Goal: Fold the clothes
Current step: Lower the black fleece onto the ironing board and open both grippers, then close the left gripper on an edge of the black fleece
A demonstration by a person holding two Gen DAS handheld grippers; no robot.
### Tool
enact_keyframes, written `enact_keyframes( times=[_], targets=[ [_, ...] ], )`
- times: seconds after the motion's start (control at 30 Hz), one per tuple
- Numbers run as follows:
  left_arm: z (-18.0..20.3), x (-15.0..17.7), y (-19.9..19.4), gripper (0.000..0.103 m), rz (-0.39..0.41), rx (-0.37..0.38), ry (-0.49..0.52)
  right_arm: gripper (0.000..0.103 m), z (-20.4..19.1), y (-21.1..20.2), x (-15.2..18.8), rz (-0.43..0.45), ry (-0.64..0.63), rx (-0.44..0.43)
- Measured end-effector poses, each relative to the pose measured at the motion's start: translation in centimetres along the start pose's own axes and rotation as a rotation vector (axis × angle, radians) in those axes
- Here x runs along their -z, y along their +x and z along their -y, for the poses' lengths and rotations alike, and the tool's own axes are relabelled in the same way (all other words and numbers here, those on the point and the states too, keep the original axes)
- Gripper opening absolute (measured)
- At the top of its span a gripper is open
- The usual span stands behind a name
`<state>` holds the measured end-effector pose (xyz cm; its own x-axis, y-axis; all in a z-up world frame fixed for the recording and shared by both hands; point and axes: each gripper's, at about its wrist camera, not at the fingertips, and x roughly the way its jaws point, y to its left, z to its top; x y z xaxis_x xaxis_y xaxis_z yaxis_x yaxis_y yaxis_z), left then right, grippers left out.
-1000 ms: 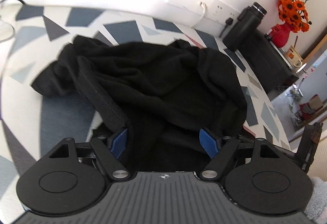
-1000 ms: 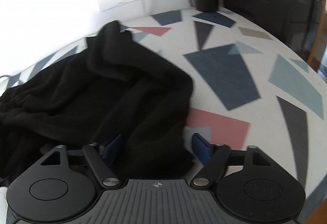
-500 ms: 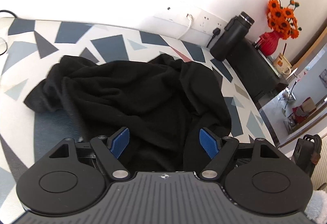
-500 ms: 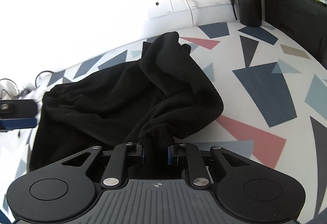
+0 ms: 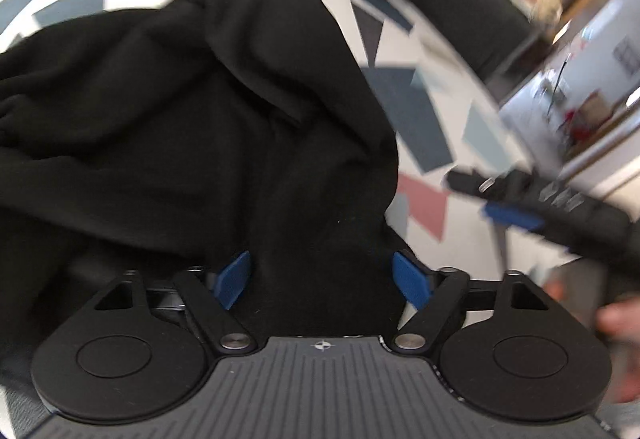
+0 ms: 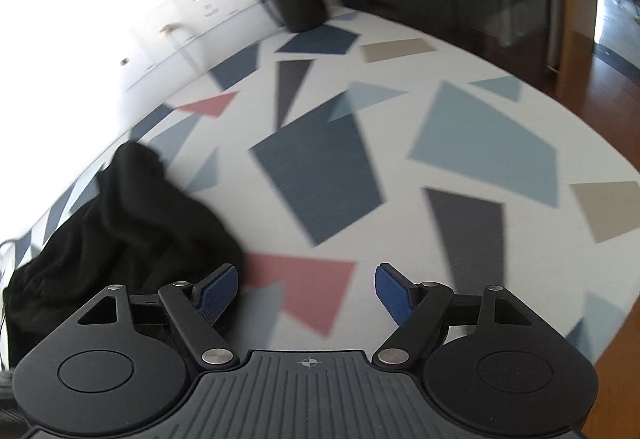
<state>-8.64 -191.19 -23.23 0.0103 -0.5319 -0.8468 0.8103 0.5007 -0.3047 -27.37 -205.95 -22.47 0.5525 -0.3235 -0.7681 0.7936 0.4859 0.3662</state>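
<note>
the black garment (image 5: 192, 127) lies crumpled in a loose heap on the patterned tabletop (image 6: 400, 143), thick and matte, full of deep folds. one rumpled end reaches toward the far wall edge; the near part bunches right in front of my left tool (image 5: 322, 277).

From my left wrist camera, my left gripper (image 5: 320, 275) has its blue pads spread wide, and a fold of the black garment (image 5: 180, 127) lies between them, reaching back toward the gripper body. The garment is heaped in rumpled folds over the patterned tabletop (image 5: 424, 143), filling the left and middle of the view. My right gripper (image 5: 516, 207) shows blurred at the right, apart from the cloth, with a hand (image 5: 620, 323) behind it.
</note>
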Motion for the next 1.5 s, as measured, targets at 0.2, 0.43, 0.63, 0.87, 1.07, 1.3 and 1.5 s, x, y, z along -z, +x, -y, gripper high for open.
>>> enact_keyframes(
  times=[0.2,0.43,0.63,0.87,1.07,1.3,1.5],
  targets=[
    [2.5,-0.1,1.1,0.086,0.050,-0.144,0.120,0.076,2.7,0.2,-1.1,-0.012,0.021,0.016],
    [-1.2,-0.2,-1.3,0.020,0.092,-0.121,-0.023,0.076,2.9,1.1,-1.9,-0.029,0.008,-0.019],
    [-2.1,-0.3,-6.7,0.019,0.223,-0.118,-0.077,0.076,1.4,1.9,-2.2,-0.051,-0.043,-0.055],
    [-2.7,-0.5,-10.9,0.019,0.299,-0.135,-0.118,0.076,-1.2,2.9,-2.1,-0.083,-0.087,-0.089],
    [-3.3,0.0,-12.4,0.019,0.323,-0.138,-0.139,0.076,-2.6,3.4,-1.8,-0.096,-0.107,-0.102],
    [-3.0,-0.9,-11.7,0.019,0.300,-0.153,-0.146,0.076,-3.0,4.0,-1.5,-0.121,-0.086,-0.106],
    [-3.5,-0.5,-11.3,0.020,0.285,-0.141,-0.164,0.076,-3.8,4.2,-1.4,-0.118,-0.101,-0.110]
  ],
)
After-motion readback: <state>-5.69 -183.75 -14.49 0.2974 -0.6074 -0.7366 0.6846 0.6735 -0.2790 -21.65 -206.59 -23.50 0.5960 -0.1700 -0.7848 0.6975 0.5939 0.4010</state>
